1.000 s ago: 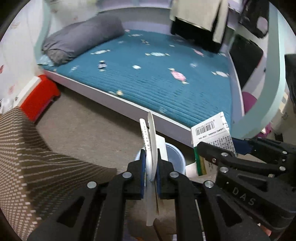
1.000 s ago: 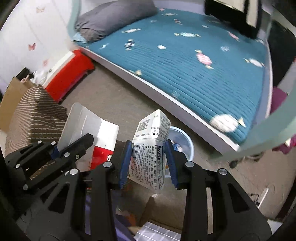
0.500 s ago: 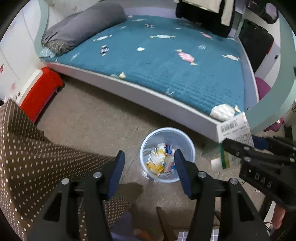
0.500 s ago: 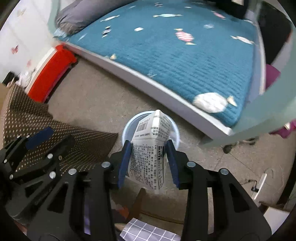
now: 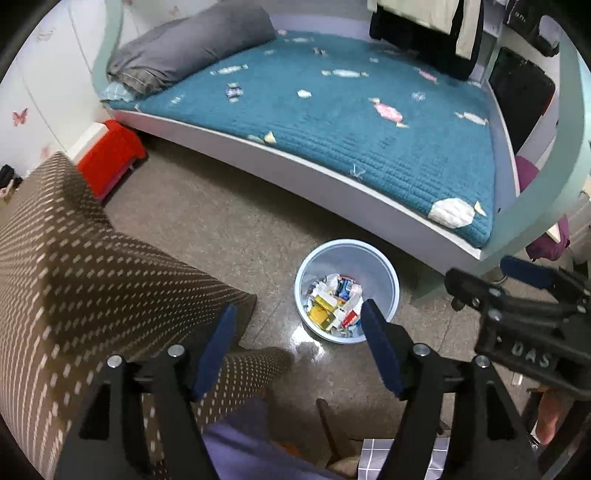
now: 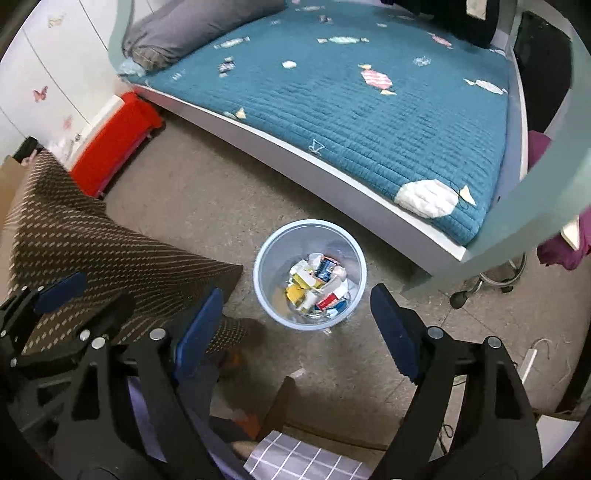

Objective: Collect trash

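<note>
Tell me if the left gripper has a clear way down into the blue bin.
Probably yes: the left gripper hangs over the blue bin, jaws opening and empty, with nothing between them and its open top.

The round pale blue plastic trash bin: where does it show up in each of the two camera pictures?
Left wrist view: round pale blue plastic trash bin right of centre, on the floor.
Right wrist view: the bin near the centre.
Shared landmark: the red box beside the bed, at left in both.

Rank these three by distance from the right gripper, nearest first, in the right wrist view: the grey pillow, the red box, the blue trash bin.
Measured from the right gripper:
1. Blue trash bin, just ahead on the floor.
2. Red box, left, against the wall.
3. Grey pillow, far end of the bed.
</note>
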`<act>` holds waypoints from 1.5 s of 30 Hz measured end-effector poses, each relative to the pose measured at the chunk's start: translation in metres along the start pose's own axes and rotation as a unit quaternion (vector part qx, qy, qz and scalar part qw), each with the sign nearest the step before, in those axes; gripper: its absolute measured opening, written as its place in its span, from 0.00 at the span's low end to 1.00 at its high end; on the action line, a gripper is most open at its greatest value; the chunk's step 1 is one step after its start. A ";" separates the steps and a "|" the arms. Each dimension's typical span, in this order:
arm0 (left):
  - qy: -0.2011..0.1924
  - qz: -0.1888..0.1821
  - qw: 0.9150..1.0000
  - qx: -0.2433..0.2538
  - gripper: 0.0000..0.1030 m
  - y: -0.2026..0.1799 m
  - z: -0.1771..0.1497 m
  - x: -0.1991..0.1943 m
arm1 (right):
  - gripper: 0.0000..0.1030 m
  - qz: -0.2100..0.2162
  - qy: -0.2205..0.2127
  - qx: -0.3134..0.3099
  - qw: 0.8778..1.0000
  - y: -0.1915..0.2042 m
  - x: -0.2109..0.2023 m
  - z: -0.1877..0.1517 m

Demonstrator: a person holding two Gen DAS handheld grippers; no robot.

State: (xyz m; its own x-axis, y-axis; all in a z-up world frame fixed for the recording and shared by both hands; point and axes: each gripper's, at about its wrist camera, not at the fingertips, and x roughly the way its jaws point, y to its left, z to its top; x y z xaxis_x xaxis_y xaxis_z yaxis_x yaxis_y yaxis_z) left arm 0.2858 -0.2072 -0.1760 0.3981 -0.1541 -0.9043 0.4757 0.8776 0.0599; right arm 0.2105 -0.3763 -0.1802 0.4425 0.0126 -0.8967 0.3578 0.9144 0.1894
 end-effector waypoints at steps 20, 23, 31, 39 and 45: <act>-0.236 0.037 0.968 -0.078 0.73 0.006 -0.146 -0.215 | 0.78 0.056 -0.264 -0.093 0.958 0.046 -0.215 -0.138; -0.268 0.051 0.958 -0.086 0.74 0.005 -0.167 -0.243 | 0.78 0.080 -0.296 -0.110 0.945 0.052 -0.240 -0.156; -0.332 0.093 0.931 -0.117 0.76 0.012 -0.206 -0.301 | 0.78 0.105 -0.360 -0.154 0.914 0.073 -0.284 -0.182; -0.361 0.114 0.915 -0.141 0.76 0.020 -0.225 -0.324 | 0.78 0.111 -0.390 -0.174 0.897 0.089 -0.300 -0.196; -0.373 0.125 0.908 -0.145 0.76 0.025 -0.225 -0.329 | 0.79 0.099 -0.402 -0.173 0.894 0.094 -0.302 -0.196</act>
State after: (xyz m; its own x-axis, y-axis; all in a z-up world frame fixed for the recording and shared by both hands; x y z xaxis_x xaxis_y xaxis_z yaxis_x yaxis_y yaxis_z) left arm -0.0104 -0.0323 0.0280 0.9370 -0.1039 -0.3336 0.1141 0.9934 0.0113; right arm -0.0501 -0.2148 0.0300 0.9666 0.0211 -0.2555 -0.0077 0.9985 0.0534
